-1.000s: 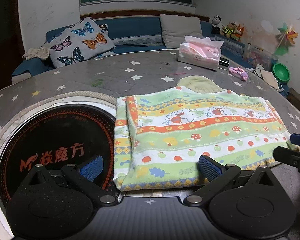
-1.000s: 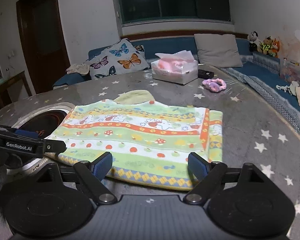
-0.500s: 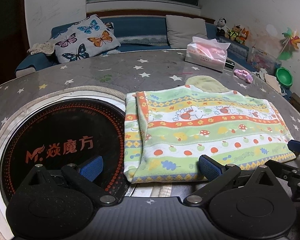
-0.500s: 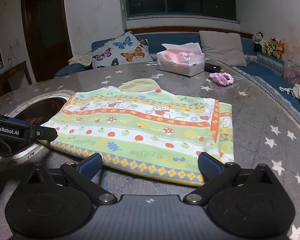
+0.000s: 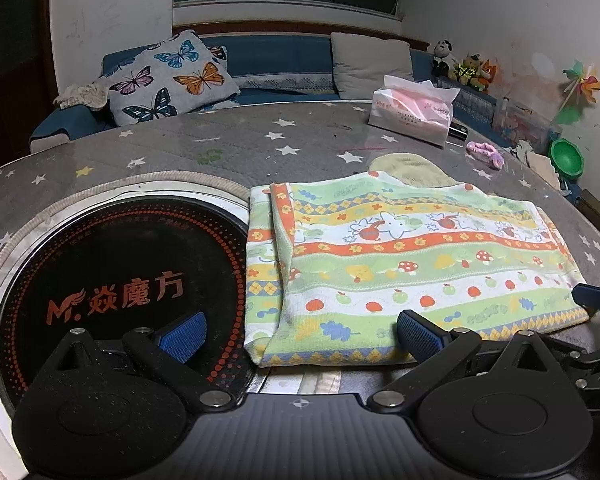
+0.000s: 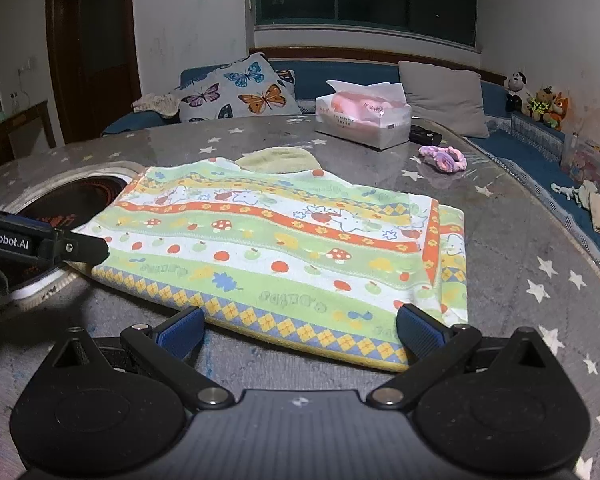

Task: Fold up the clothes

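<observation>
A folded patterned garment (image 5: 412,268) (image 6: 284,252), banded in green, orange and white with apples, mushrooms and rabbits, is laid flat on a round grey star-printed table (image 5: 260,140) (image 6: 520,248). In the left wrist view it is spread from the centre toward 3 o'clock, its folded edge just beside a black induction cooktop (image 5: 112,280) set into the table at 9 o'clock. A pale green cloth piece (image 5: 412,168) is seen protruding from under its far edge at 1 o'clock.

The left gripper (image 5: 300,332) is held wide open at the garment's near corner, nothing being gripped; its blue pads are well apart, one over the cooktop, one over the hem. The right gripper (image 6: 298,330) is likewise spread wide and empty, its fingers placed along the diamond-patterned hem.

Toward 1 o'clock a tissue pack (image 5: 412,116) (image 6: 362,120) and a purple scrunchie (image 5: 485,152) (image 6: 442,158) are seen. At 11 o'clock beyond the table, a butterfly cushion (image 5: 172,76) is propped on a blue sofa (image 5: 280,56).
</observation>
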`<state>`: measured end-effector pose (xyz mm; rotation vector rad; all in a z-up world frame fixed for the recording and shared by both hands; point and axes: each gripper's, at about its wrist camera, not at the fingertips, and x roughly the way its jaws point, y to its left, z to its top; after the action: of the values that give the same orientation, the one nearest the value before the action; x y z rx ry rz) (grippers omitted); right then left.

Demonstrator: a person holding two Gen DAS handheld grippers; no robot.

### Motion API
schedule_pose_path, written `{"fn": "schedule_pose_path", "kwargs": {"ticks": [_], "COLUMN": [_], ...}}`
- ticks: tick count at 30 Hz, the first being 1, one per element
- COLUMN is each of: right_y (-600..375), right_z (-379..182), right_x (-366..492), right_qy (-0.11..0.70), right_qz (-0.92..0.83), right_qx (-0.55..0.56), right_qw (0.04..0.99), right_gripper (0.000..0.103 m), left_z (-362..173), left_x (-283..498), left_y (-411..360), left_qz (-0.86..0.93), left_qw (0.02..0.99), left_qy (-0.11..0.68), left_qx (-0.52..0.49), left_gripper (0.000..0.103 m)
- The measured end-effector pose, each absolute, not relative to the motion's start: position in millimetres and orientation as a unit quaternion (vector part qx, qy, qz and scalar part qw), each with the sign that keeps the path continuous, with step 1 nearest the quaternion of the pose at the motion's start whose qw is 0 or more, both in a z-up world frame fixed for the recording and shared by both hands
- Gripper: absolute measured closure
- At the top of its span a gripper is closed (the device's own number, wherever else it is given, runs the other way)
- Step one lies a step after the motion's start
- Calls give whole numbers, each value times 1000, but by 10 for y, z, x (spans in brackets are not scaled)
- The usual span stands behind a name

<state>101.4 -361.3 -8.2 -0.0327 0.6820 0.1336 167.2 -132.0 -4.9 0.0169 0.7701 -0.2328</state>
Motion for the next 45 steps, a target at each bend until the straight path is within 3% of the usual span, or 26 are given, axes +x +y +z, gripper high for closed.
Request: {"fn": "schedule_pose_path", "kwargs": {"ticks": [45], "right_y": [-3562], "right_z": [-100], "right_x": [1020], "right_qy": [337], "right_qz": [59], "right_qx": [-37], "right_qw": [939], "right_gripper": [0], "left_z": [-23], "left_x": [1417], "left_y": [-1467], "left_qz": [-114], "left_qw": [916], "left_qy": [382], "left_qx": [45], "left_gripper": [0]}}
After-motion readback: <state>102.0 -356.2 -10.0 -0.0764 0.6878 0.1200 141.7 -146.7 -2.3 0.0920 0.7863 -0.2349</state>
